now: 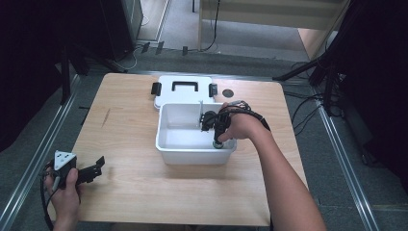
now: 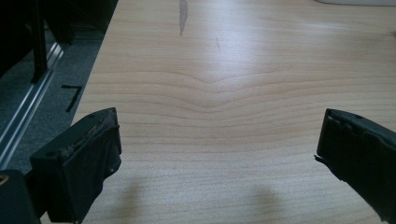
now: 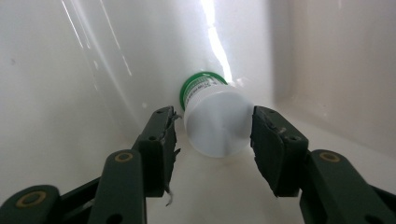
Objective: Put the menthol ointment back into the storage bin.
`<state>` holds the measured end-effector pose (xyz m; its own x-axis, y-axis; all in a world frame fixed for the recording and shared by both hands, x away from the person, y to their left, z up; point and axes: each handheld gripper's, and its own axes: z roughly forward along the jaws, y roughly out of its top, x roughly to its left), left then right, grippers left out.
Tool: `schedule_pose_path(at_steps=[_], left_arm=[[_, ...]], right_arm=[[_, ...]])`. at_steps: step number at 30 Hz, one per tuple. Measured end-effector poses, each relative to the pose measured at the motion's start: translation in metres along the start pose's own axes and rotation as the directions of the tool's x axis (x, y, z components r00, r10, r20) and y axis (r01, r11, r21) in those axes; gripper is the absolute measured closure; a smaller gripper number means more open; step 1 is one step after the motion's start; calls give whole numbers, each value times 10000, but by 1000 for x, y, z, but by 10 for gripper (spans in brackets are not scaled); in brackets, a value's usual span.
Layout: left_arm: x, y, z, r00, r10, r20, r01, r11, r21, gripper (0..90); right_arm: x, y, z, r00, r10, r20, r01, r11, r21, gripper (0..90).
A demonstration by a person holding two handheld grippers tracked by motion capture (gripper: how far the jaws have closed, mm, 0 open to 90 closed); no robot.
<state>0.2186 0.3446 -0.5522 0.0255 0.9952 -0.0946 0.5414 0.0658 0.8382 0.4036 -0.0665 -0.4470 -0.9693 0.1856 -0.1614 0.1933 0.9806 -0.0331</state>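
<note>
Right gripper view, looking into the white bin (image 3: 70, 70): a small white bottle (image 3: 217, 121) with a green cap lies on its side on the bin floor by the wall, base toward the camera. Right gripper (image 3: 215, 133) pinches it, jaws against both sides. High view has the bottle (image 1: 218, 143) mostly hidden under the hand; lid (image 1: 184, 89) lies behind the bin. Left gripper (image 2: 217, 149) spread wide over bare table (image 2: 210, 70). Label print too small to read.
</note>
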Motion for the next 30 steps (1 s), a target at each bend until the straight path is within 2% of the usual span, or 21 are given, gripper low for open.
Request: schedule_pose_path(at_steps=[1, 6, 7, 9, 12, 13, 15, 18, 21, 23, 26, 27, 29, 30], left_arm=[[0, 0, 0, 10000, 9, 1, -9, 10000, 5, 3], [0, 0, 0, 10000, 8, -5, -8, 10000, 12, 3], [0, 0, 0, 10000, 5, -5, -5, 10000, 16, 3], [0, 0, 0, 10000, 4, 3, -4, 10000, 13, 3], [0, 0, 0, 10000, 5, -5, -5, 10000, 18, 3], [0, 0, 0, 10000, 6, -4, -6, 10000, 23, 3], [0, 0, 0, 10000, 2, -5, -2, 10000, 23, 3], [0, 0, 0, 10000, -20, -12, 20, 10000, -3, 3], [0, 0, 0, 10000, -50, -10, 50, 10000, -6, 3], [0, 0, 0, 10000, -53, -12, 53, 10000, 5, 3], [0, 0, 0, 10000, -25, -8, 25, 10000, 8, 3], [0, 0, 0, 10000, -35, -9, 35, 10000, 6, 3], [0, 0, 0, 10000, -61, -9, 61, 10000, -4, 3], [0, 0, 0, 10000, -49, -10, 49, 10000, 5, 3]], right_arm=[[-1, -2, -2, 10000, 72, 10, -72, 9998, -184, 487], [-2, -7, -10, 9990, 428, -150, -434, 9980, -457, 421], [-2, -9, -14, 9975, 658, -265, -674, 9956, -645, 388], [-2, -10, -15, 9970, 721, -278, -738, 9950, -666, 374], [-2, -14, -22, 9939, 1055, -337, -1079, 9909, -803, 325], [-2, -16, -26, 9908, 1283, -430, -1319, 9866, -961, 309], [-3, -16, -28, 9899, 1343, -455, -1383, 9850, -1033, 306], [-2, -19, -35, 9818, 1790, -629, -1858, 9743, -1275, 246], [-1, -23, -41, 9770, 2070, -522, -2123, 9673, -1390, 186], [-1, -24, -43, 9759, 2119, -512, -2172, 9656, -1432, 186], [1, -27, -48, 9684, 2444, -503, -2494, 9536, -1686, 178], [2, -31, -51, 9674, 2468, -569, -2531, 9510, -1774, 149], [3, -33, -52, 9671, 2477, -583, -2543, 9494, -1842, 151], [4, -35, -53, 9619, 2642, -701, -2730, 9418, -1964, 150]])
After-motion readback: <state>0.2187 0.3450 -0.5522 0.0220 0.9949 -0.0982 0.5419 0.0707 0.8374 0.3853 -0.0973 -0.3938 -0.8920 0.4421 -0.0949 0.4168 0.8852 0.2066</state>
